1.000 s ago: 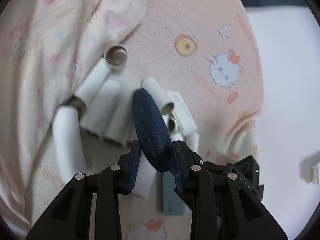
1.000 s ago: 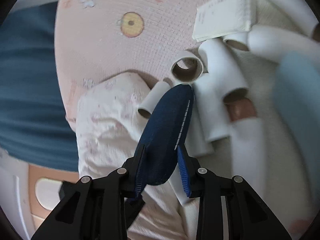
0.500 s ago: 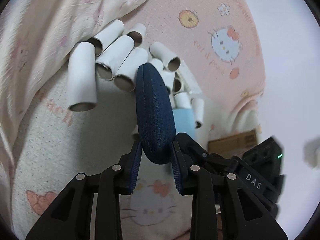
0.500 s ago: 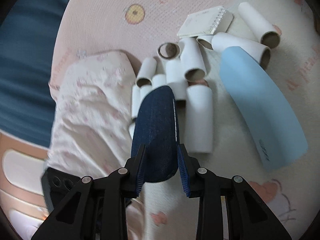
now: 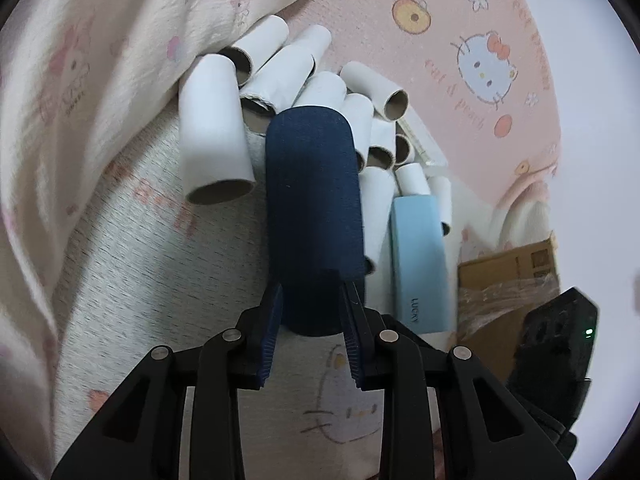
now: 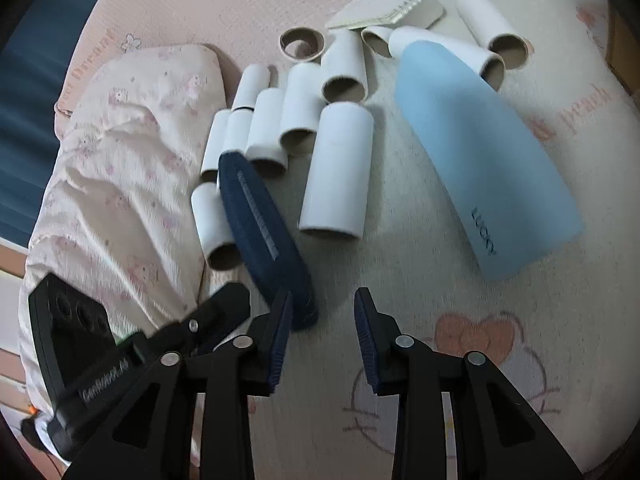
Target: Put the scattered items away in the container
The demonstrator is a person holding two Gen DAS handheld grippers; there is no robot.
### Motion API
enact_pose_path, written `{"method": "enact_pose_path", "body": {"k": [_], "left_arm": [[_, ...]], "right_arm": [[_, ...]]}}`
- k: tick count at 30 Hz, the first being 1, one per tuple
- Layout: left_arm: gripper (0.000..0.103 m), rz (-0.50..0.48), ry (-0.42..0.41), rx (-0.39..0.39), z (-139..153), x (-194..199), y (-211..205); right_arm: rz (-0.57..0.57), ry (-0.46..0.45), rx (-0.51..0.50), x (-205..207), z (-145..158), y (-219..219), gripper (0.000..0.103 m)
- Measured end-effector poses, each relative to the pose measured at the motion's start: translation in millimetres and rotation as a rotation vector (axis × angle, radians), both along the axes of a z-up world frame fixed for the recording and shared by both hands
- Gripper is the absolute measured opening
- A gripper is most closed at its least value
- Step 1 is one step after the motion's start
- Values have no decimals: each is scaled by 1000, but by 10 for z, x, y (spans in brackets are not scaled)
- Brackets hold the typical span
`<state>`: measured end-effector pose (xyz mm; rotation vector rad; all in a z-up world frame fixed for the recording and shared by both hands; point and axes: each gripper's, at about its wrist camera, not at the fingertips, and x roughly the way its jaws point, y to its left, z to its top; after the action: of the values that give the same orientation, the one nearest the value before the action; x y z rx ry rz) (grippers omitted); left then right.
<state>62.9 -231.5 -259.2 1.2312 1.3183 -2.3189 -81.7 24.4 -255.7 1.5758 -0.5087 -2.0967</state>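
My left gripper (image 5: 312, 304) is shut on the near end of a dark navy fabric case (image 5: 316, 208), which points away over a heap of white cardboard tubes (image 5: 216, 136). In the right wrist view the same navy case (image 6: 260, 224) slants off to the left, its end just outside my left fingertip (image 6: 284, 304). My right gripper (image 6: 322, 304) stands open with only the blanket behind it. A light blue case (image 6: 480, 152) lies to the right of the tubes (image 6: 336, 172). The light blue case (image 5: 420, 260) also lies right of the navy one.
Everything lies on a pale cartoon-print blanket (image 6: 520, 320) over a pink mat (image 5: 440, 60). A crumpled cream cover (image 6: 120, 160) bulges on the left. A spiral notebook (image 6: 384, 8) rests behind the tubes. A taped brown cardboard box (image 5: 508, 280) stands at the right.
The navy case sat between the right gripper's jaws before; now it lies outside them to the left, held by the left gripper alone. Both views have dropped closer to the tubes.
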Motion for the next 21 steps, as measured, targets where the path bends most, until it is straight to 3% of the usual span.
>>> {"method": "enact_pose_path", "body": {"k": [3,6,7,12,21], "left_arm": [[38,-21,-14,-9,72,20,-31],[59,-62,-4,-12,164,-2,-67],[60,-80,-5,-16,184,-34,-79],[60,-145,-11,3,155,-298,-176],[60,-164,19,55,23,-538,-281]], "right_arm": [[8,34,53,14,77,-25,35],[-2,62,89,27,147,-23,56],[-4,73,111,32,174,-34,62],[41,112,224,19,232,-168,66],[72,91,214,-140,117,-425,66]]}}
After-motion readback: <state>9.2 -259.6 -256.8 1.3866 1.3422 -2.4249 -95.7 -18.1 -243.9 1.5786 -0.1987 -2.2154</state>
